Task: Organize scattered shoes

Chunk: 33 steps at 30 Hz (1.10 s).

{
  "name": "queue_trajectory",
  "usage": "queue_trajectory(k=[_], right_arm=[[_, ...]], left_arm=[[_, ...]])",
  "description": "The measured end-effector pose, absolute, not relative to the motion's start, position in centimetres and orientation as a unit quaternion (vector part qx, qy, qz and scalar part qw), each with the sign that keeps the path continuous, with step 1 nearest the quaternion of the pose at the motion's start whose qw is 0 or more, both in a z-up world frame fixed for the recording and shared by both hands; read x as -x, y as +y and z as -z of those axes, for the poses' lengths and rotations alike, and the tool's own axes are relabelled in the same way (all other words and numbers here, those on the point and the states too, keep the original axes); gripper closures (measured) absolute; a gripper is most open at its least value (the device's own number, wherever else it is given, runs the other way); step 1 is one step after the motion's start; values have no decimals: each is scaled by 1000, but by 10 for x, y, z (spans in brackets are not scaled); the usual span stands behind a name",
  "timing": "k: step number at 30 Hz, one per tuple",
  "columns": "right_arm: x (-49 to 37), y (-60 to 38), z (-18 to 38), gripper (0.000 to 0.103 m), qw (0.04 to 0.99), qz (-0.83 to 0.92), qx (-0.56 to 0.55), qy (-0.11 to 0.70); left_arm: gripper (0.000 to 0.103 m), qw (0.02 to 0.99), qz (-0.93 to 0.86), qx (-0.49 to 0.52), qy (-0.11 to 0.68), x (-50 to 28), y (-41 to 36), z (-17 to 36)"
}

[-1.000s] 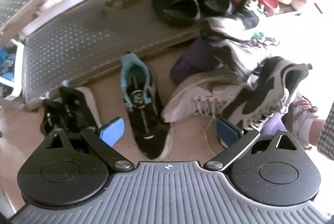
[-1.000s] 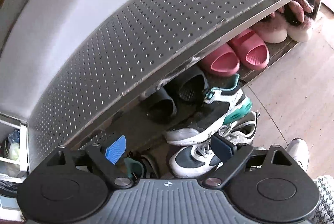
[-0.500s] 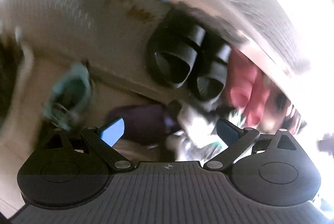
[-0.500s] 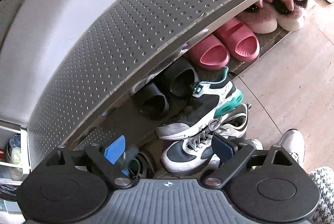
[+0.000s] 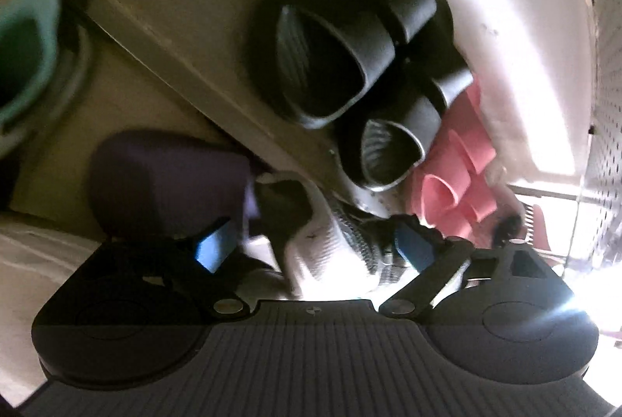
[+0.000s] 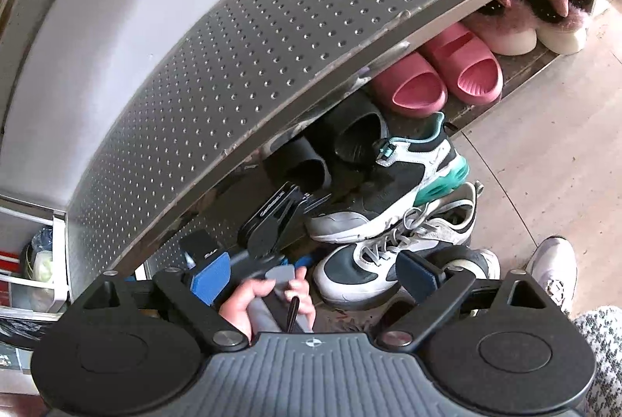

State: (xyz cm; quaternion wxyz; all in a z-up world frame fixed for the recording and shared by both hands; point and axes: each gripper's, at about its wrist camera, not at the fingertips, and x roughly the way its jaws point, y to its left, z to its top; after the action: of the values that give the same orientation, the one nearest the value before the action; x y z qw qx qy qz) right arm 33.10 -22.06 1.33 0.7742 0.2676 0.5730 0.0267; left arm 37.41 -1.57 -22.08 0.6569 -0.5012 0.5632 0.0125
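Note:
My left gripper (image 5: 315, 247) is open, rolled sideways and low over the shoe pile, with the toe of a white and grey sneaker (image 5: 330, 246) between its blue pads, not gripped. It also shows in the right wrist view (image 6: 272, 218), held by a hand (image 6: 268, 300), next to the black, white and teal sneaker (image 6: 392, 191) that lies on a grey and white sneaker (image 6: 392, 253). My right gripper (image 6: 313, 275) is open and empty above them. Black slides (image 5: 334, 55) and pink slides (image 5: 455, 179) sit on the rack's lower shelf (image 5: 202, 12).
The perforated metal upper shelf (image 6: 241, 39) overhangs the shoes. Fluffy pink slippers (image 6: 521, 28) sit at the shelf's right end. A purple shoe (image 5: 163, 183) and a teal-lined shoe (image 5: 27, 39) lie on the floor. A white sneaker (image 6: 552, 273) lies at the right. A storage rack (image 6: 35, 261) stands left.
My left gripper has swung down and rolled towards the rack and the sneaker pile; it now appears in the right wrist view. My right gripper has lifted slightly and stays open.

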Motion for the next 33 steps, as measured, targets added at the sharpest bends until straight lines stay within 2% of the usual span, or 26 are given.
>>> queue_trajectory(k=[4, 5, 9, 17, 23, 29, 33], right_arm=[[-331, -222, -11, 9, 772, -20, -266, 576], [-332, -221, -10, 8, 772, -19, -265, 578], [-334, -218, -9, 8, 773, -17, -256, 581], [-334, -215, -18, 8, 793, -10, -250, 555], [-333, -214, -25, 8, 805, -6, -258, 535], [-327, -199, -40, 8, 816, -26, -285, 503], [-320, -161, -48, 8, 825, -83, -246, 503]], left_arm=[[38, 665, 5, 491, 563, -378, -21, 233], [47, 668, 5, 490, 560, -377, -21, 233], [54, 681, 8, 489, 545, -372, -22, 227], [56, 694, 34, 513, 504, -349, -29, 172], [56, 685, 59, 540, 487, -311, -3, 126], [55, 704, 22, 545, 455, -231, 77, 63], [55, 742, -71, 539, 391, -146, 149, 23]])
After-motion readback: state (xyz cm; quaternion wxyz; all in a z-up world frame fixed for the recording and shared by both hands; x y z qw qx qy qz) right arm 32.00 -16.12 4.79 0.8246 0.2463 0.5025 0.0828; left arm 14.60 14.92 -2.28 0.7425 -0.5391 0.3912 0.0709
